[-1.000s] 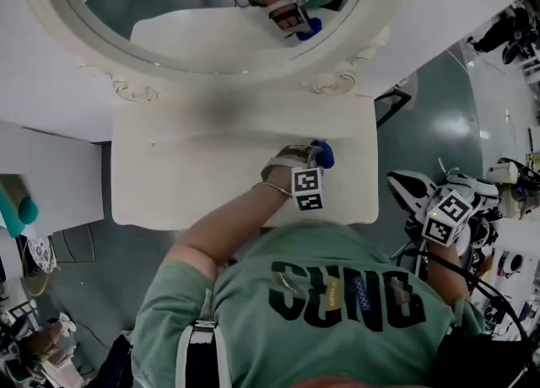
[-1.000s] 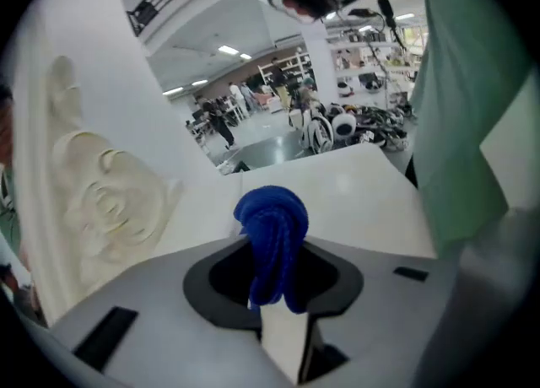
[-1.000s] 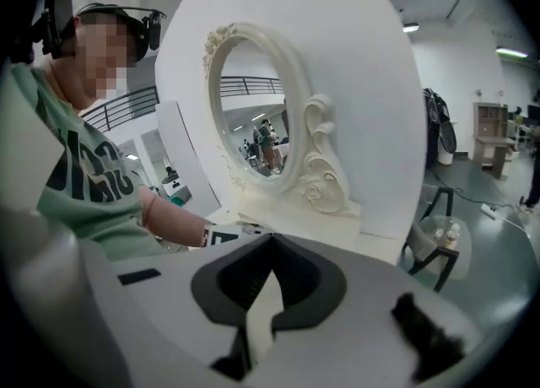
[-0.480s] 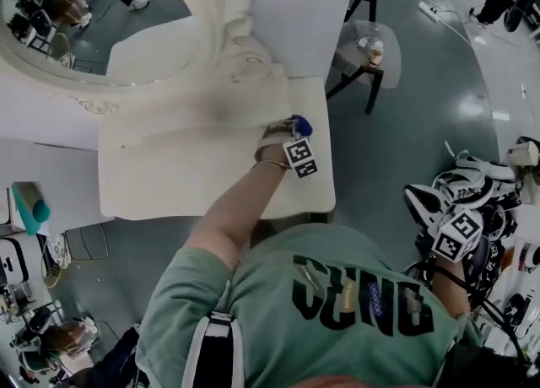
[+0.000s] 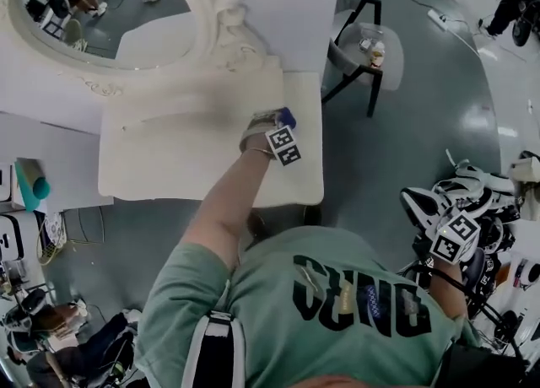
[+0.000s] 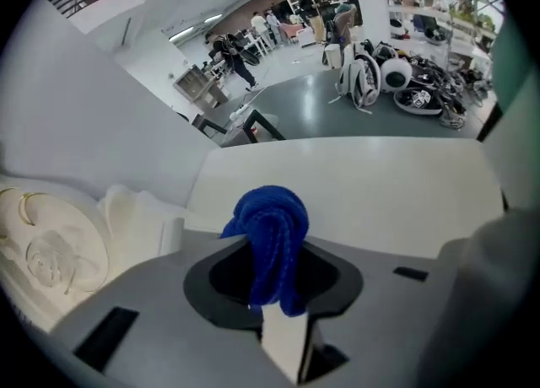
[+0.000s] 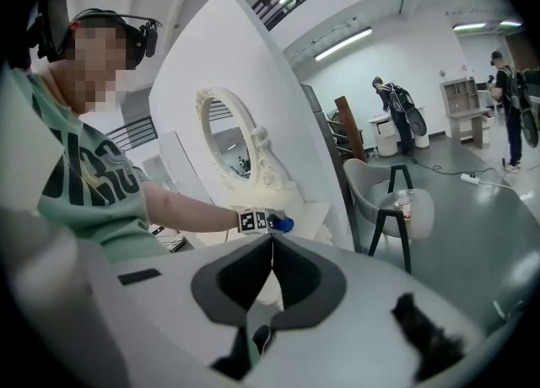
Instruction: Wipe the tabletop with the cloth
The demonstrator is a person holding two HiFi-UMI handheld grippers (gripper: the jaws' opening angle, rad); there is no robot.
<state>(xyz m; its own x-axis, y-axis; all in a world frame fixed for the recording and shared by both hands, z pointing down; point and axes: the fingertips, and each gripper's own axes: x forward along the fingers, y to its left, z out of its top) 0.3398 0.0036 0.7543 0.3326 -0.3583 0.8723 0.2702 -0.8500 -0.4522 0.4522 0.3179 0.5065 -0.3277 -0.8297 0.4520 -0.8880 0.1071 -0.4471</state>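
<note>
Left claw (image 5: 285, 119) has slid rightward, clamping blue cloth (image 6: 268, 226) on tabletop (image 5: 169, 167).

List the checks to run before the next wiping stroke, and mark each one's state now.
1. Cloth gripped: ok. The blue cloth is bunched between the jaws of the left tongs.
2. Cloth pressed on the tabletop: cannot tell. Contact is not visible in any view.
3. Room to the right: not ok. The blue cloth sits near the tabletop's right edge, so the next stroke should probably go leftward.
4. Right tongs out of the way: ok. They are shut, empty and held off to the side of the table.
5. Leftward path: ok. Nothing shows on the cream surface.
</note>
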